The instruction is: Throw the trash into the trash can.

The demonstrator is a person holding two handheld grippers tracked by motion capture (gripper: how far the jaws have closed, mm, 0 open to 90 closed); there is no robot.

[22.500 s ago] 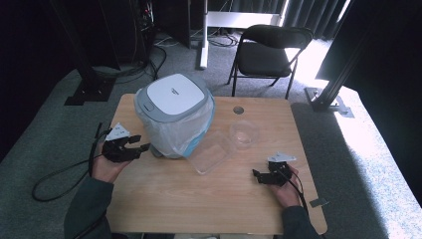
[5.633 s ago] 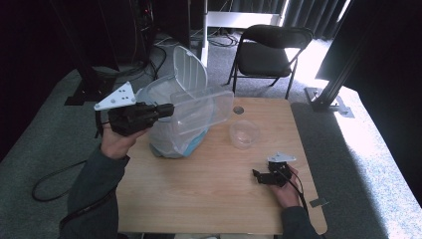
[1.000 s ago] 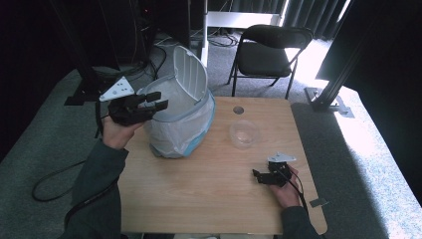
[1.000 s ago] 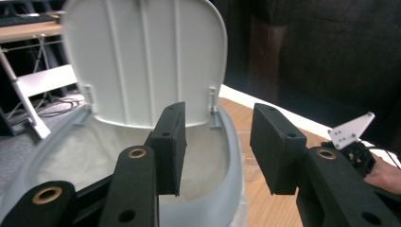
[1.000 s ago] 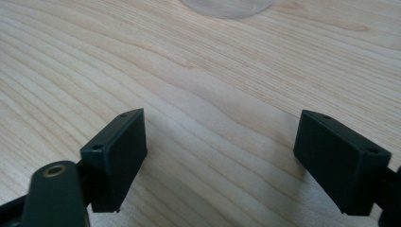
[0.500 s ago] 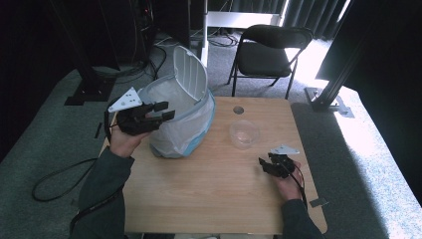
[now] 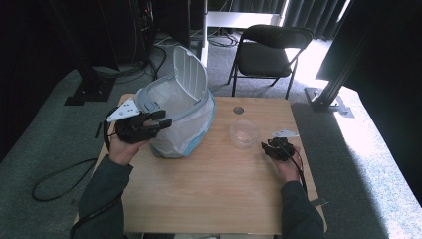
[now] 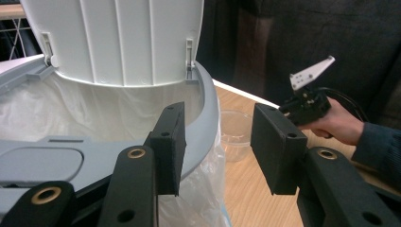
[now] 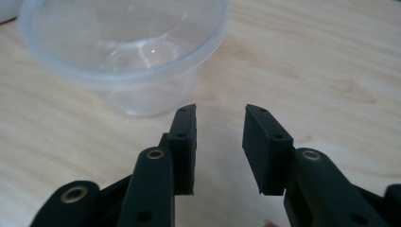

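A grey-rimmed white bin (image 7: 179, 119) lined with a clear bag stands at the table's left, its lid (image 7: 190, 74) raised upright. My left gripper (image 7: 161, 119) hovers at the bin's near-left rim (image 8: 208, 109), open, with nothing pressed between its jaws (image 8: 217, 142). A clear round plastic container (image 7: 244, 133) sits to the right of the bin. My right gripper (image 7: 268, 148) is just right of the container (image 9: 123, 52) and points at it. Its jaws have just been closing and now stand a narrow gap apart (image 9: 218, 137) with nothing between them.
A light wooden table (image 7: 209, 189) bears everything. A black folding chair (image 7: 271, 50) stands behind it, with dark stands and cables on the carpet at left. A small round hole (image 7: 238, 109) is in the tabletop behind the container.
The left gripper came down from above the bin to its near rim. The right gripper moved forward toward the clear container and its jaws narrowed.
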